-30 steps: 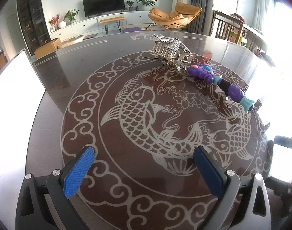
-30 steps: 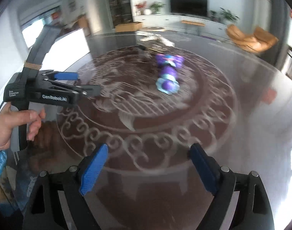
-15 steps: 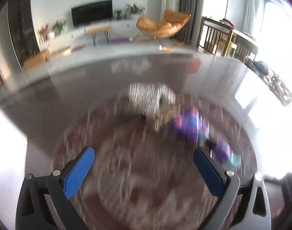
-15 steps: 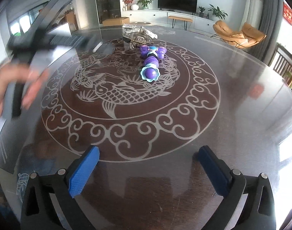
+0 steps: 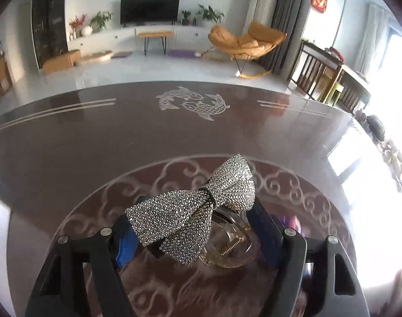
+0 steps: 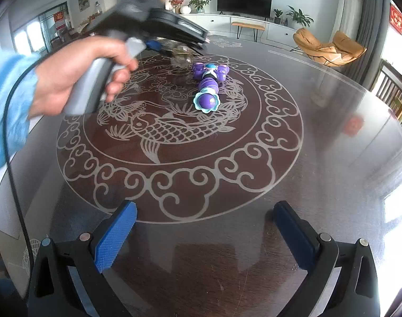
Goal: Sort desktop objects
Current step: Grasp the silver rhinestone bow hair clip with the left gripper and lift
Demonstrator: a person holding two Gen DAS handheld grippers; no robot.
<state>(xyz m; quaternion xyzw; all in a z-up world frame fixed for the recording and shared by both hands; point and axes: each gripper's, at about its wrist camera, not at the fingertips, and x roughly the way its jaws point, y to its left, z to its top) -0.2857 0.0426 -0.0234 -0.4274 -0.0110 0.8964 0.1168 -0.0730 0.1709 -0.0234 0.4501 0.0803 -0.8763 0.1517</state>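
A hair clip with a rhinestone bow (image 5: 193,211) and a clear claw with a brass spring lies on the dark table, between the blue pads of my left gripper (image 5: 193,235). The jaws stand either side of it, still apart; the bow hides the contact. In the right wrist view the left gripper (image 6: 174,45) reaches over the clip (image 6: 181,55) at the far side. A purple toy (image 6: 207,87) with teal ends lies just right of it. My right gripper (image 6: 203,235) is open and empty near the table's front edge.
The round dark table (image 6: 319,137) has a glossy top with a silver fish pattern. The person's left hand and blue sleeve (image 6: 13,100) with a black cable cross the left side. Dining chairs (image 5: 322,76) stand beyond the far right edge.
My left gripper has swept forward across the table to the bow hair clip, which now sits between its pads. The jaws have narrowed. The right gripper has held nearly still.
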